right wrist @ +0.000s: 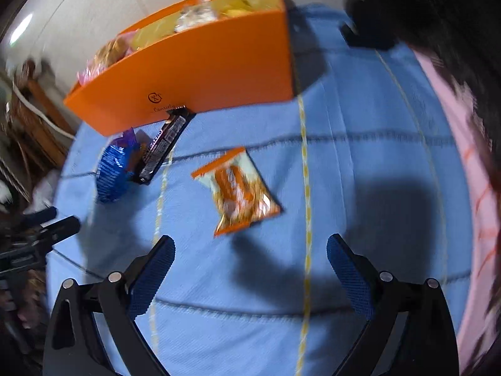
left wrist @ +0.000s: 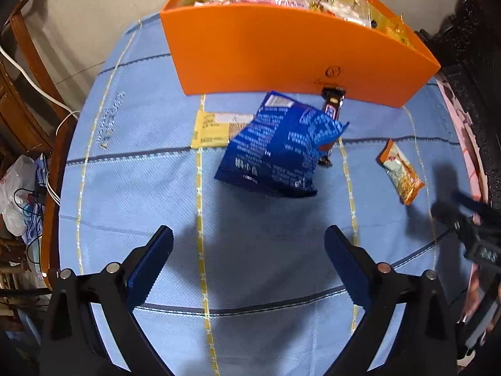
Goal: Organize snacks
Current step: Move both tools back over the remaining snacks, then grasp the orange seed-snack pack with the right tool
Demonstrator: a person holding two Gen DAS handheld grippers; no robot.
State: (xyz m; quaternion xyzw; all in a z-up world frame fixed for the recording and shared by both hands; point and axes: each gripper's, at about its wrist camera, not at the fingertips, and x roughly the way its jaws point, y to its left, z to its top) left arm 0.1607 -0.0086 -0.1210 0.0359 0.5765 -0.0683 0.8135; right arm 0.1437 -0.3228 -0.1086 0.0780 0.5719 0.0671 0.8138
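Observation:
An orange box [left wrist: 281, 53] with several snack packets inside stands at the far side of the blue cloth; it also shows in the right wrist view [right wrist: 200, 78]. A blue snack bag [left wrist: 278, 147] lies in front of it, over a dark chocolate bar [left wrist: 332, 101] and beside a yellow packet [left wrist: 213, 128]. An orange-and-white packet [left wrist: 400, 172] lies to the right. My left gripper [left wrist: 249, 238] is open and empty, short of the blue bag. My right gripper [right wrist: 250, 247] is open and empty, just short of the orange-and-white packet [right wrist: 238, 191]. The chocolate bar [right wrist: 162, 147] and blue bag [right wrist: 112, 172] lie to its left.
The blue checked tablecloth [left wrist: 131, 172] covers a round table. A wooden chair [left wrist: 28, 72] and white cables stand off its left edge, with a plastic bag [left wrist: 15, 194] on the floor. Pink fabric [right wrist: 463, 163] and dark carved furniture [left wrist: 476, 62] border the right.

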